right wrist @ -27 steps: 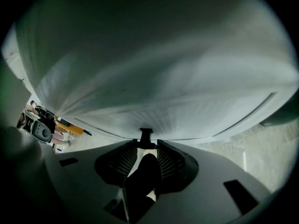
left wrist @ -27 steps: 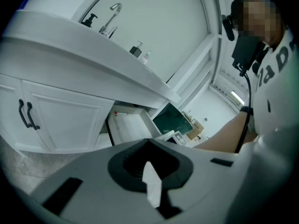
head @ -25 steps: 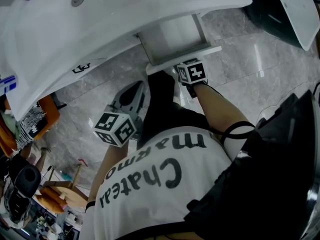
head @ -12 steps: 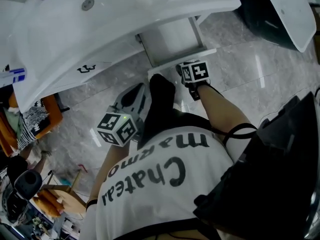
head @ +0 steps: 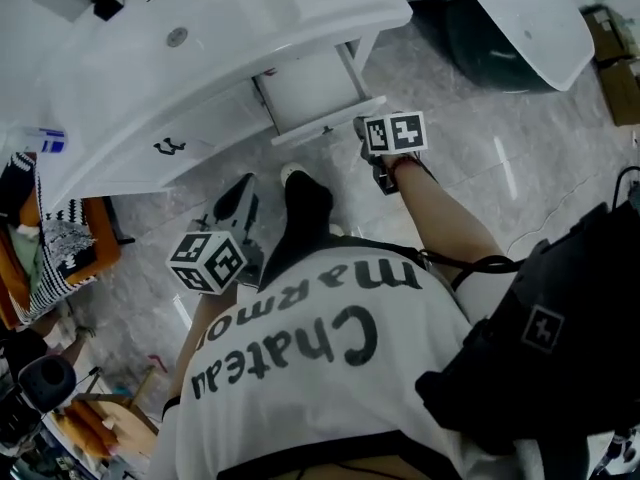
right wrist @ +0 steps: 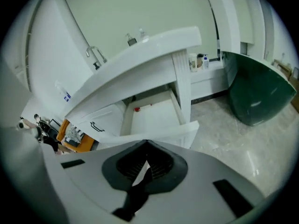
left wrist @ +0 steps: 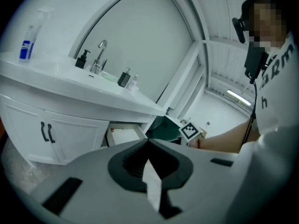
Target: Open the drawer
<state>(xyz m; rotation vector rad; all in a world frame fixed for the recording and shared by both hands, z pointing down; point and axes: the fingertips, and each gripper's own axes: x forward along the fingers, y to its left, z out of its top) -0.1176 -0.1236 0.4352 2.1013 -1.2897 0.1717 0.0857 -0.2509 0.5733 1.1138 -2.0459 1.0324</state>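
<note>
The white drawer [head: 308,88] stands pulled out from under the vanity top, its front panel [right wrist: 156,135] toward me. A small red thing [right wrist: 136,109] lies at its back. My right gripper [head: 372,133] hangs just right of the drawer front, apart from it. In the right gripper view its jaws [right wrist: 147,146] are shut with nothing between them. My left gripper [head: 243,186] is held lower left, over the floor and away from the drawer [left wrist: 122,135]. Its jaws [left wrist: 149,141] are shut and hold nothing.
Left of the drawer is a cabinet door with black handles [head: 168,148]. A dark green tub [head: 500,38] stands at the right. The person's black-socked foot [head: 305,208] is planted before the drawer. An orange seat with striped cloth [head: 45,238] sits at the left.
Both grippers have lifted and the view has drawn back from the vanity. The right gripper has come away from the drawer front. The drawer stays pulled out.
</note>
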